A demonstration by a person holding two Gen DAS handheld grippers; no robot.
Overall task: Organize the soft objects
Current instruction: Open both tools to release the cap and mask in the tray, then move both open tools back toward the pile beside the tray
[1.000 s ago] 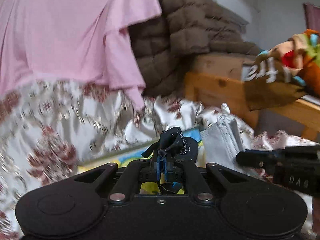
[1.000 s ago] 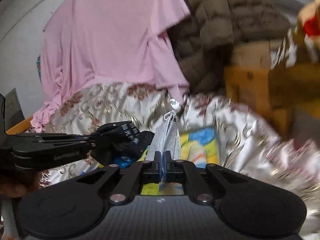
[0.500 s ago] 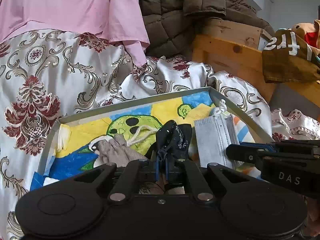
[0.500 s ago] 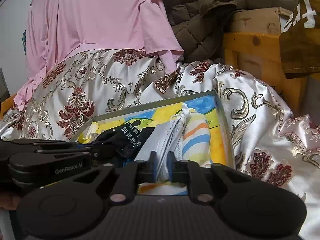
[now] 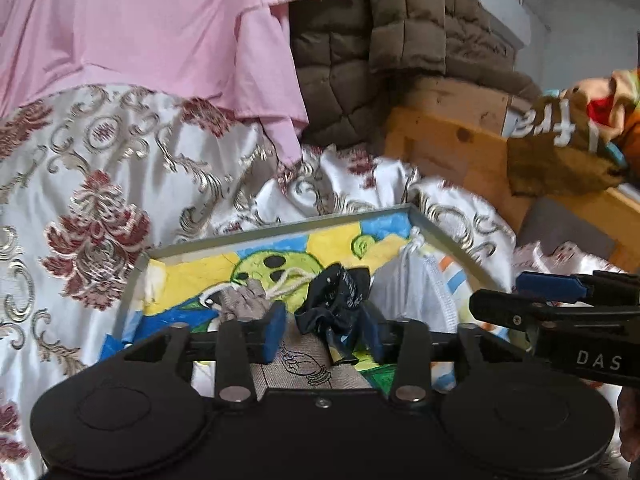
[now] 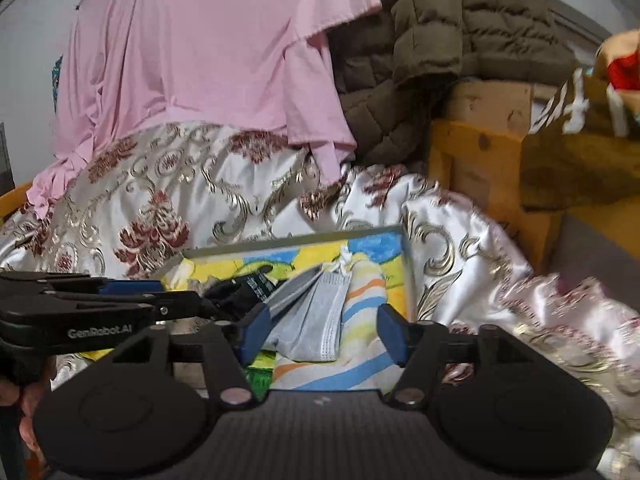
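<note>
A shallow tray [image 5: 280, 233] with a bright painted floor lies on patterned satin cloth. My left gripper [image 5: 324, 332] hangs low over it, jaws opening, with a crumpled black cloth [image 5: 336, 300] loose between the blue pads [image 5: 275, 330], on a beige drawstring pouch [image 5: 244, 305]. My right gripper [image 6: 323, 334] is beside it, jaws also opening. A grey face mask [image 6: 316, 320] lies between its pads without being pressed, on a striped cloth [image 6: 362, 322] in the tray [image 6: 406, 264]. Each view shows the other gripper from the side: the right gripper [image 5: 552, 304] and the left gripper [image 6: 120, 300].
Behind the tray hang a pink garment [image 5: 160, 28] and a brown quilted jacket [image 5: 360, 72]. A wooden crate [image 5: 448, 148] stands at the back right, with a brown lettered cloth [image 5: 560, 152] draped over it. White, gold and red satin [image 6: 160, 200] covers the surface all round.
Both grippers came down to the tray from a raised position, shut on the black cloth and the mask. Both have since opened, and the two items now rest in the tray.
</note>
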